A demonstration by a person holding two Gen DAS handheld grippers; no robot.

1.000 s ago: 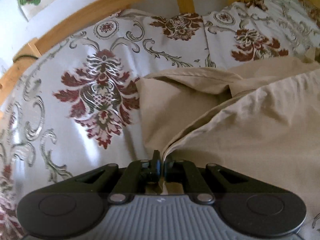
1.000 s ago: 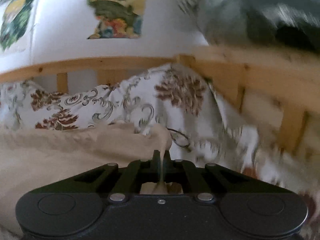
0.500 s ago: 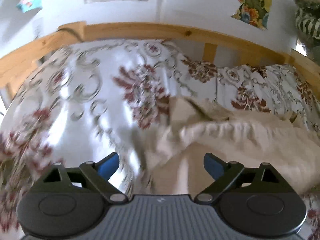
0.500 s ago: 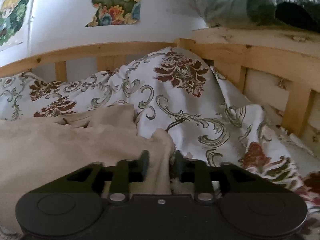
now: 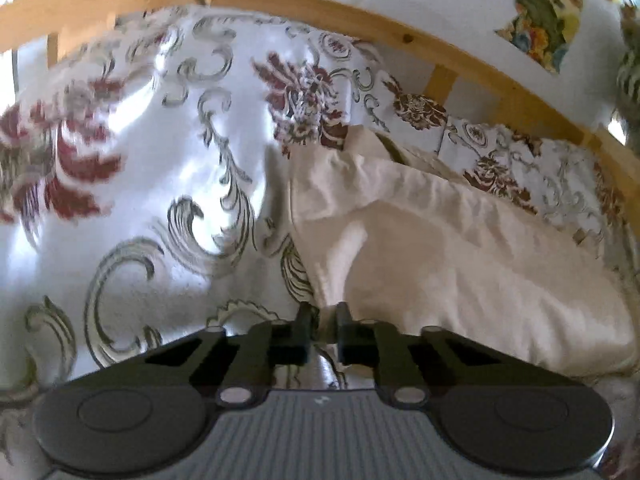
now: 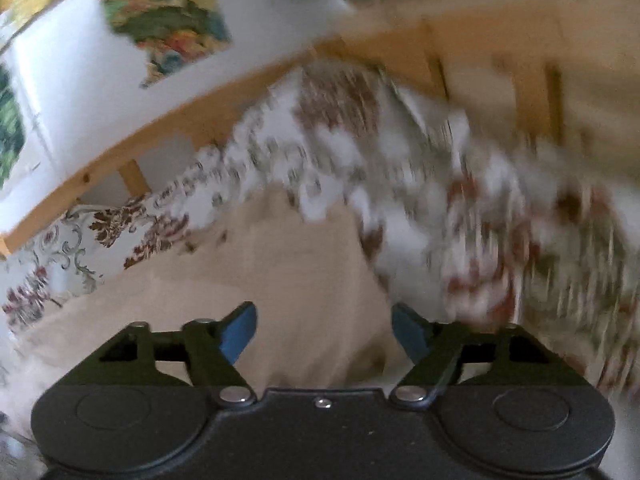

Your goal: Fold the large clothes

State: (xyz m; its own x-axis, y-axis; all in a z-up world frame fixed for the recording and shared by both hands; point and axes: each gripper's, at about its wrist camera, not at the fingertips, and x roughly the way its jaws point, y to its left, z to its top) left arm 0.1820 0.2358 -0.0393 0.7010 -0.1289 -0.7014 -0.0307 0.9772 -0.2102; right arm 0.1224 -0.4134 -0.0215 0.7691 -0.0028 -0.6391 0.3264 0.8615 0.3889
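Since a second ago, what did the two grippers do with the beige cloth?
The left gripper let go, opened wide, moved along the edge and has just been closing on the beige cloth, now pinching it again. The right gripper had the cloth pinched; its jaws have just been opening and now stand apart with cloth between them, not pressed. The cloth stays on the flowered bedspread inside the wooden frame.

Bright daylight glares on the bedspread (image 5: 168,184); right view motion-blurred, fisheye edges bent
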